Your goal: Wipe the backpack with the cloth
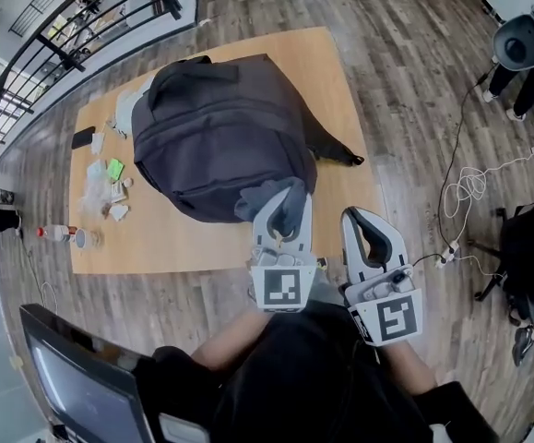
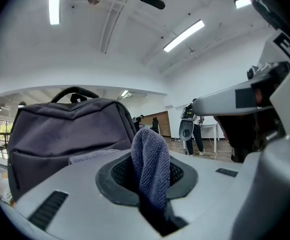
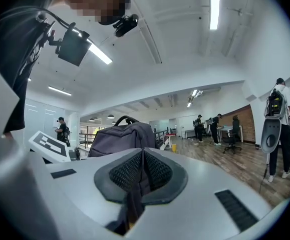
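Note:
A dark grey backpack (image 1: 216,141) lies on the wooden table (image 1: 183,247); it also shows in the left gripper view (image 2: 59,129) and, farther off, in the right gripper view (image 3: 122,136). My left gripper (image 1: 285,212) is at the backpack's near right edge, shut on a grey-blue cloth (image 1: 271,199). That cloth (image 2: 152,169) stands up in a fold between the jaws of the left gripper (image 2: 147,184). Beside it to the right, my right gripper (image 1: 370,221) hovers over the table's near right corner, apart from the backpack. Its jaws (image 3: 142,171) are shut, and I see nothing held.
Small packets and wipes (image 1: 100,187), a phone (image 1: 82,137) and a bottle (image 1: 54,233) sit at the table's left side. White cables (image 1: 469,187) and a black bag (image 1: 529,247) lie on the floor to the right. A screen (image 1: 73,377) is at bottom left. People (image 3: 280,129) stand far off.

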A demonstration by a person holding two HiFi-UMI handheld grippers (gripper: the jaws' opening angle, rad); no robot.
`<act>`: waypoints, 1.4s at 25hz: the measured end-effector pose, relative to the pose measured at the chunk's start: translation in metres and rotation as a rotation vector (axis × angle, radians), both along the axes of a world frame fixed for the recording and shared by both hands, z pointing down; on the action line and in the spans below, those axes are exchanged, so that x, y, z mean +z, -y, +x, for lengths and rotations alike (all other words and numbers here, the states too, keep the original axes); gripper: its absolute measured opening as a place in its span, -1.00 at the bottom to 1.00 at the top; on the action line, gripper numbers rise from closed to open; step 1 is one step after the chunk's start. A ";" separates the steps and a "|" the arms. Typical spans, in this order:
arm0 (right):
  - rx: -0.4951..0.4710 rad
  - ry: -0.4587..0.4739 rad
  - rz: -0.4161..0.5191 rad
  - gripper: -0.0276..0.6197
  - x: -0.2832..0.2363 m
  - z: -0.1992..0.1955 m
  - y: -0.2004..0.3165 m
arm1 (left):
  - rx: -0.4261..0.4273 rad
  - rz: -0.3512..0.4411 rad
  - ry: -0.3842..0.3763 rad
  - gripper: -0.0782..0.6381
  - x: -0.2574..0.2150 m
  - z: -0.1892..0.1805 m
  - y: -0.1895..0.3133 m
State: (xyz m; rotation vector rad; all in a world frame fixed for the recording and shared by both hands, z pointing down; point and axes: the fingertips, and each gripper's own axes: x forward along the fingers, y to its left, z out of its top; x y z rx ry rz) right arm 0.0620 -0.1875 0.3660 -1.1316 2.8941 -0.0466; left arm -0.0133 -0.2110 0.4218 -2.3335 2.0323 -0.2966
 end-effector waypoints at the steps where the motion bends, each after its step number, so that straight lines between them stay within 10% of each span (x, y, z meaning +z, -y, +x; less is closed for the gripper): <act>1: -0.003 -0.002 -0.003 -0.86 0.001 -0.001 -0.001 | 0.013 -0.015 -0.005 -0.57 0.005 0.003 -0.003; 11: -0.016 -0.016 0.000 -0.86 -0.003 -0.043 -0.020 | 0.112 -0.186 -0.104 -0.57 0.066 -0.026 -0.040; 23: -0.111 -0.051 0.021 -0.86 -0.009 -0.152 -0.073 | -0.125 -0.166 -0.115 -0.57 0.051 -0.218 -0.107; 35: -0.008 -0.300 -0.038 -0.86 0.117 -0.167 -0.074 | -0.056 -0.205 -0.065 -0.57 0.147 -0.203 -0.121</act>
